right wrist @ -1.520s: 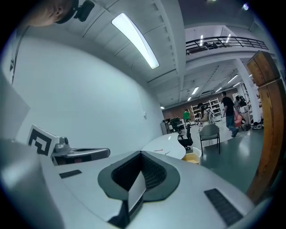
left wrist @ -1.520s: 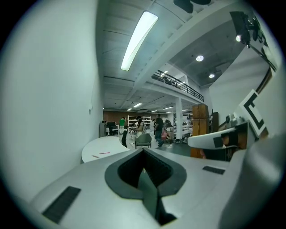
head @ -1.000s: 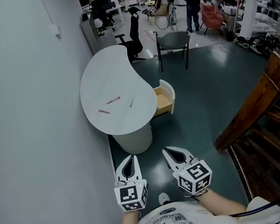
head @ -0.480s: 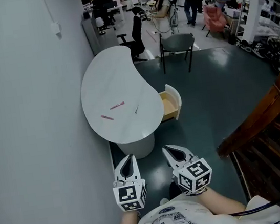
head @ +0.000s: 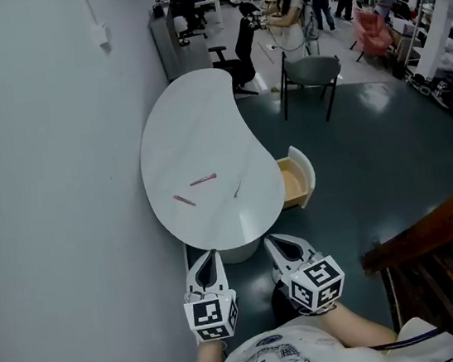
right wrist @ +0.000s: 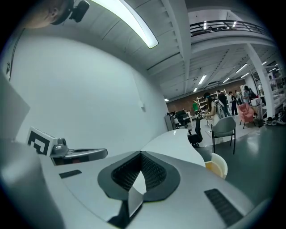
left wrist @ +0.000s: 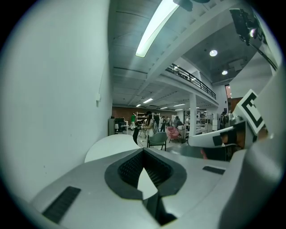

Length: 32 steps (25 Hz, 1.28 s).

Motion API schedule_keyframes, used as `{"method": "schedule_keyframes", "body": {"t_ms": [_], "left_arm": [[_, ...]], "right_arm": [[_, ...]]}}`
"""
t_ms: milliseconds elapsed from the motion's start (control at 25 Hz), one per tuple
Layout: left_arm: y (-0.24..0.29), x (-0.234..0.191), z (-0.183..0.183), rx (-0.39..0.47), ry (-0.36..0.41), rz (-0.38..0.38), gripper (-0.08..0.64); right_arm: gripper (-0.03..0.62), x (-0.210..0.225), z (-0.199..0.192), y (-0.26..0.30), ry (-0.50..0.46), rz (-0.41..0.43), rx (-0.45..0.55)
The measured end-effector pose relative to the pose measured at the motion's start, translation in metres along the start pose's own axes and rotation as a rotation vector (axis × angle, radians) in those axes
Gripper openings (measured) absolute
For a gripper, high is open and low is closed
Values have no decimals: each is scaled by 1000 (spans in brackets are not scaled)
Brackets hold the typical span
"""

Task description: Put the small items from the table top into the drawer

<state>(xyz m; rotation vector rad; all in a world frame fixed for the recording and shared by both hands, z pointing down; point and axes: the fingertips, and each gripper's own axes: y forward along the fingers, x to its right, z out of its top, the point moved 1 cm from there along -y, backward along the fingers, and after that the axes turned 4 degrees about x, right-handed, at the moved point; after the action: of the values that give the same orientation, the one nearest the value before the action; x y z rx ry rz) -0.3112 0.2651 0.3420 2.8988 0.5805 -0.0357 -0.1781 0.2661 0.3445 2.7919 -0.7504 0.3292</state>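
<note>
**Change since the earlier frames.** The white bench (head: 193, 122) now lies much nearer. Its near edge, formerly well ahead of the grippers with the whole pedestal showing, now meets their tips in the head view. The wooden railing (head: 434, 226) has slid toward the lower right. Both grippers keep their places in the picture and stay closed.

**Hands.** Two forearms enter from the bottom edge, side by side. Each gripper points forward at the bench, tipped slightly below level, with its marker cube turned up toward the head camera.

**Left gripper** (head: 212, 254). Jaws together, nothing between them. The tip is at the bench's near edge, on the wall side.

**Right gripper** (head: 270, 242). Jaws together, nothing between them. The tip is at the near edge, on the drawer side, just beside the left gripper.

**Task items.** All are on the bench top, in its near half and well apart from both grippers.
- Pink stick (head: 203, 179), midway across.
- Second pink stick (head: 184, 199), closer to the wall-side edge.
- Thin grey item (head: 235, 191), toward the drawer-side edge; too small to identify.

**Drawer** (head: 299, 176). Pulled out below the bench's right edge, with a pale wooden interior.

**Surroundings.** Wall (head: 45, 201) along the bench's left edge; grey chair (head: 312, 72) beyond the far end.
</note>
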Motion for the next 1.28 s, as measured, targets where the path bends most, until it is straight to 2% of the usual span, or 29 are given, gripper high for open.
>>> {"method": "schedule_keyframes", "body": {"t_ms": [480,760,1000,1280], "left_arm": [[144,-33,23,-35,-17,111,25],[210,-45,28,-52,-24,198,25],[240,-58,32,-60,-27,272,25],[241,-75,24,-95,-34,340,25]], "right_arm": [[21,98,45,125,-1,104,-60],[20,150,63,185,-9,185,-92],[20,175,67,225,-8,247,-117],[21,175,59,247,-1,300,-150]]}}
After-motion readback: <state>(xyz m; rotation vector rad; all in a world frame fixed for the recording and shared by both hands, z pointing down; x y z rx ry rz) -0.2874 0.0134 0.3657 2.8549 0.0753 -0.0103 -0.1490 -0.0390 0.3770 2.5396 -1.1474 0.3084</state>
